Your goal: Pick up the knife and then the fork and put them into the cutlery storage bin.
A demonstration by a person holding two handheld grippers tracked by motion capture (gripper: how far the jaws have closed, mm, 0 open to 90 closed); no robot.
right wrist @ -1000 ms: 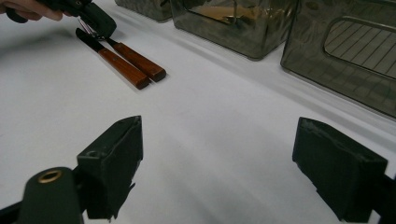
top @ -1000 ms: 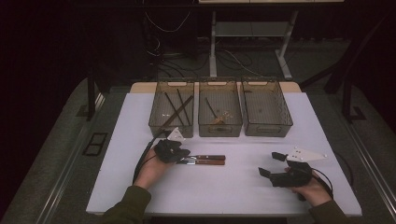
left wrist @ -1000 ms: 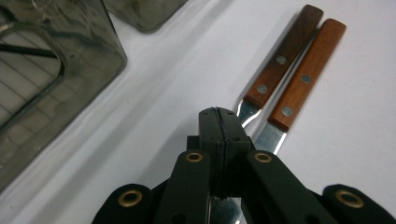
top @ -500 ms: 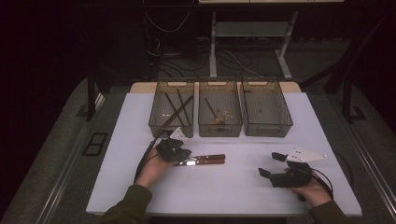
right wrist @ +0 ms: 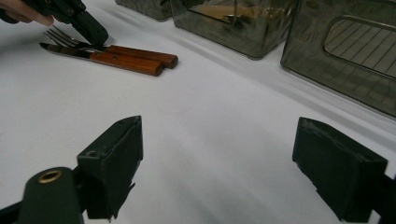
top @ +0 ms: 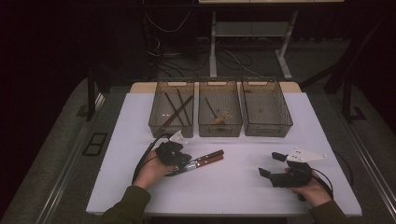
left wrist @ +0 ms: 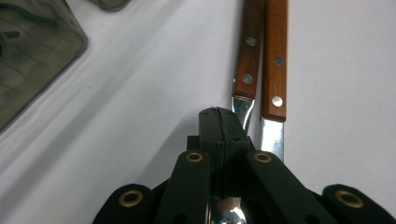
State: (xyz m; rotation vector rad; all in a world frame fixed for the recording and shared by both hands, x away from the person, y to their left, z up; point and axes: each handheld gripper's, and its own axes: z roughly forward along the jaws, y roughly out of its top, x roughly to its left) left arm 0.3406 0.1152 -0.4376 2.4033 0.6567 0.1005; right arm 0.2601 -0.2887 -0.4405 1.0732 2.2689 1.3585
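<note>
- Your left gripper (top: 180, 161) sits low over the bench (top: 233, 191), toward the near-left part of it, well short of the trays.
- Its fingers (left wrist: 219, 128) are pressed together with no gap between the pads, and in the left gripper view a sliver of bright metal shows right at their base; whether they pinch the fork or merely rest on it, you cannot tell from here.
- The fork (right wrist: 63, 36) lies flat on the bench, tines pointing toward your left hand (top: 152, 170), wooden handle running off toward the middle of the bench.
- The knife (right wrist: 100, 58) lies right alongside it, touching or nearly so, its blade at the same end as the tines and its brown riveted handle (left wrist: 275, 56) parallel to the fork's.
- Your right gripper (top: 275, 165) rests near the near-right corner, well apart from the cutlery.
- Its fingers (right wrist: 116, 161) stand wide, bare white bench between them, holding nothing.
- Three smoky plastic trays line the far edge: the left tray (top: 156, 123) carries long dark sticks, the middle tray (top: 219, 128) a few small pieces, and the right tray (top: 266, 128) sits beside it.
</note>
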